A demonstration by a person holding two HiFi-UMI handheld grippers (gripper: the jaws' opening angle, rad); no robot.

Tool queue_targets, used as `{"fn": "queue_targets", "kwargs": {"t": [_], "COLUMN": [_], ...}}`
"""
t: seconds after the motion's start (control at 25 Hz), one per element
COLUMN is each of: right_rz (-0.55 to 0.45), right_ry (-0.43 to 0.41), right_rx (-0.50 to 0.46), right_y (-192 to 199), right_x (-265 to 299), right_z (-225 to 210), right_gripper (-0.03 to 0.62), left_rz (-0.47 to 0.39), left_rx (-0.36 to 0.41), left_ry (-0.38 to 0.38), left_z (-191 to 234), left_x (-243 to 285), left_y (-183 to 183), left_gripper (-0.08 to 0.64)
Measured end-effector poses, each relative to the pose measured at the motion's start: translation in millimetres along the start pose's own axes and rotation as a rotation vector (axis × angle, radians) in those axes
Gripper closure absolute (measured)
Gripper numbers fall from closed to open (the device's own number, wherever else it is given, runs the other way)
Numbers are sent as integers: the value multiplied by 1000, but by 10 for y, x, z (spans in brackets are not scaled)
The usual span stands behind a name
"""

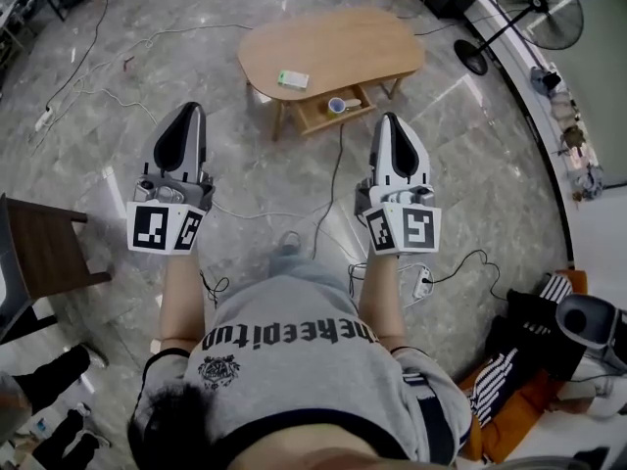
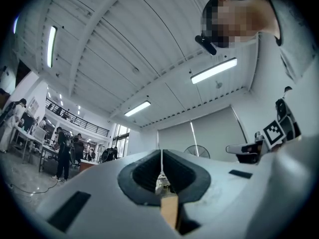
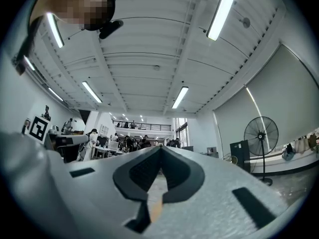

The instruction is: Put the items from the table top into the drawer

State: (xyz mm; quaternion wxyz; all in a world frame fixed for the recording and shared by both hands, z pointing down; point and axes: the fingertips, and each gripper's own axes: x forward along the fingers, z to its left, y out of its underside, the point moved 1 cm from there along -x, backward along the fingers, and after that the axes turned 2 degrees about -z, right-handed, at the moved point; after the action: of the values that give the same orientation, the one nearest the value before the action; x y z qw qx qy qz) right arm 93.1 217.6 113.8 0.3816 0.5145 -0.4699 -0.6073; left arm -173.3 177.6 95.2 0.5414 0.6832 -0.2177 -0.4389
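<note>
A low wooden table (image 1: 333, 42) stands well ahead of me on the marble floor. A small white and green box (image 1: 292, 79) lies on its near edge. Under the top, a drawer (image 1: 321, 116) is pulled open with a small round blue and white item (image 1: 336, 105) inside. My left gripper (image 1: 186, 114) and right gripper (image 1: 389, 120) are held side by side, far short of the table, pointing towards it and slightly upward. Both are shut with nothing between the jaws; the left gripper (image 2: 161, 156) and the right gripper (image 3: 160, 153) show their pads meeting against the ceiling.
Cables (image 1: 333, 179) trail across the floor between me and the table, with a power strip (image 1: 423, 284) near my right arm. A dark wooden stool (image 1: 44, 248) is at the left. A standing fan (image 1: 534, 6) is at the back right. Bags and clothing (image 1: 529, 360) lie at the lower right.
</note>
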Motion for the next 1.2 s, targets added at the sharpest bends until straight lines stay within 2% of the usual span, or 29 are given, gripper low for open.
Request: {"fn": "queue_targets", "kwargs": {"t": [0.32,0.52,0.72,1.0,1.2], "right_rz": [3,17,35,43,46], "right_ry": [-40,-48,-44,-13,8], "right_rx": [28,60,74,55,47], "right_y": [242,412,575,728,921], "right_x": [449,638,820,1195,1722], "right_z": [-526,-690,-790,-889,-928], "right_gripper": [594,594,594,594,594], "left_rz": [-1,27,41,33,34], "left_rx": [16,39,30,4,-12], "left_ry": [-25,-23,-19,12,34], "left_z": [-107,-90,-2,263,644], "left_x": [585,796,1012,1417,1838], "left_y": [240,380,551,786,1038], "left_gripper": [546,546,546,546,546]}}
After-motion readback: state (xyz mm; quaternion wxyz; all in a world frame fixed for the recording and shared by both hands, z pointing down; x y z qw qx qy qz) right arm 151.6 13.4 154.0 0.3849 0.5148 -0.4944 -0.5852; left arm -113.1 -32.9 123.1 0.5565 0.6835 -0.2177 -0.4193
